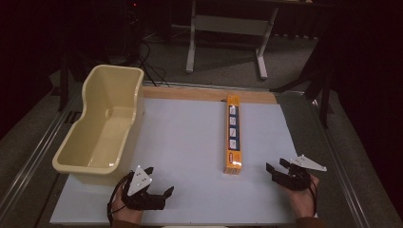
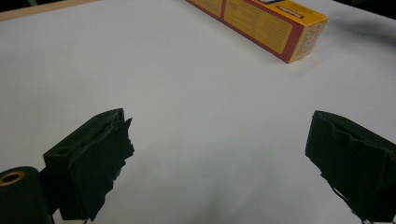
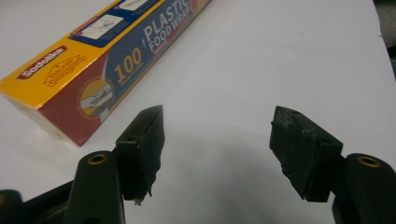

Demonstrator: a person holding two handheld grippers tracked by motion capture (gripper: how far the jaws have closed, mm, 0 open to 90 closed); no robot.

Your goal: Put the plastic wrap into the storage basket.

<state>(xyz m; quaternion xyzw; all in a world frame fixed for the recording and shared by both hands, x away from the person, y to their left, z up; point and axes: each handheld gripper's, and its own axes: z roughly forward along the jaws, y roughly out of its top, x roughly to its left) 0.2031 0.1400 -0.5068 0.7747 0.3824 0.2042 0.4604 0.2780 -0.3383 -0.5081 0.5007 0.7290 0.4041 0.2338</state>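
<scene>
A long yellow and red plastic-wrap box (image 1: 233, 133) lies flat on the white tabletop (image 1: 190, 142), running front to back right of centre. Its near end shows in the left gripper view (image 2: 299, 39) and its printed side in the right gripper view (image 3: 93, 60). My left gripper (image 1: 159, 183) rests open near the front edge, left of the box, with nothing between its jaws (image 2: 219, 154). My right gripper (image 1: 277, 166) sits open a little right of the box's near end, and the space between its jaws (image 3: 217, 135) holds nothing.
A cream plastic tub (image 1: 102, 126) stands on the table's left side, hollow side up. A wooden strip (image 1: 209, 94) lines the far edge. Beyond it, on the floor, are a white desk frame (image 1: 228, 33) and black cables (image 1: 152, 66).
</scene>
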